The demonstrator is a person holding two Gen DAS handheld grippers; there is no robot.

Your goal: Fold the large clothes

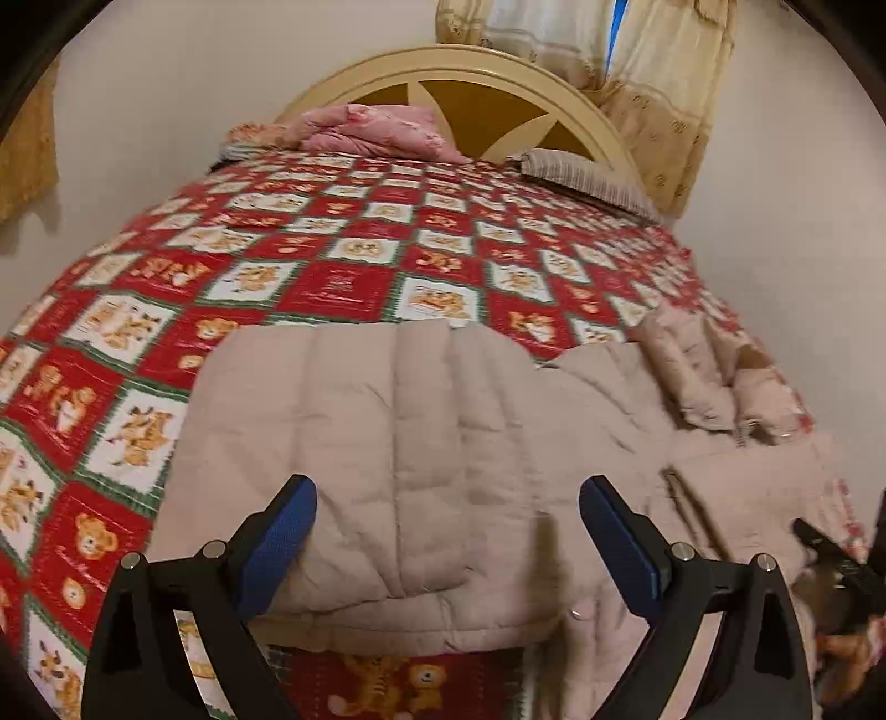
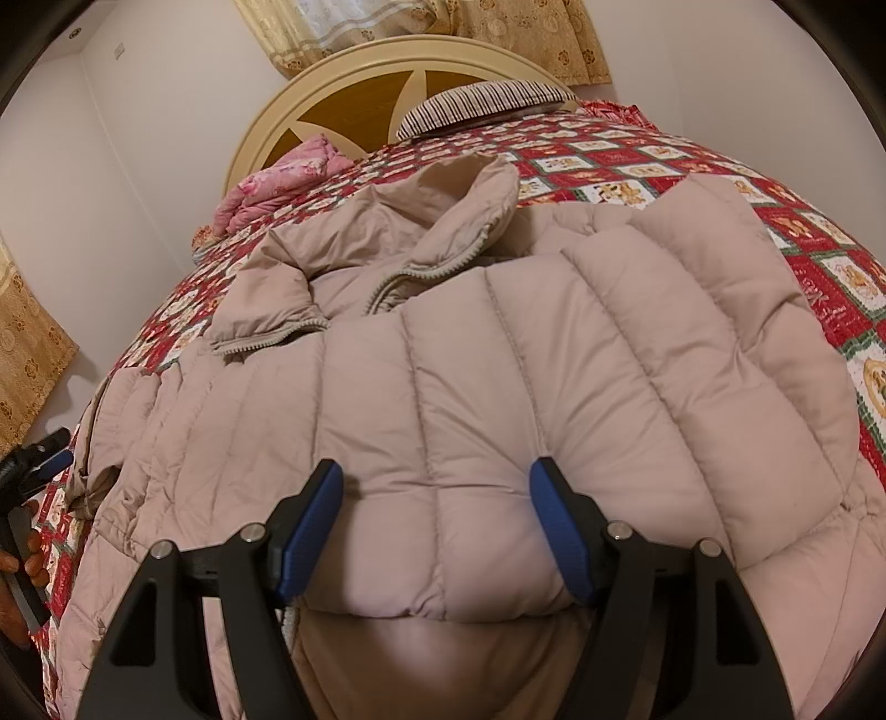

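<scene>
A beige quilted puffer jacket (image 1: 421, 443) lies on the bed, with a side panel folded over its body. In the right wrist view the jacket (image 2: 526, 399) fills the frame, its collar and zipper (image 2: 421, 266) toward the headboard. My left gripper (image 1: 448, 526) is open, with its blue pads (image 1: 282, 537) on either side of the folded panel's near edge. My right gripper (image 2: 437, 526) is open over the jacket's near folded edge. The right gripper also shows at the right edge of the left wrist view (image 1: 830, 559), and the left gripper shows at the left edge of the right wrist view (image 2: 39, 459).
The bed has a red, white and green bear-print quilt (image 1: 277, 277). A pink folded blanket (image 1: 376, 133) and a striped pillow (image 1: 587, 177) lie by the cream round headboard (image 1: 476, 66). Gold curtains (image 2: 443, 33) hang behind. Walls close in on both sides.
</scene>
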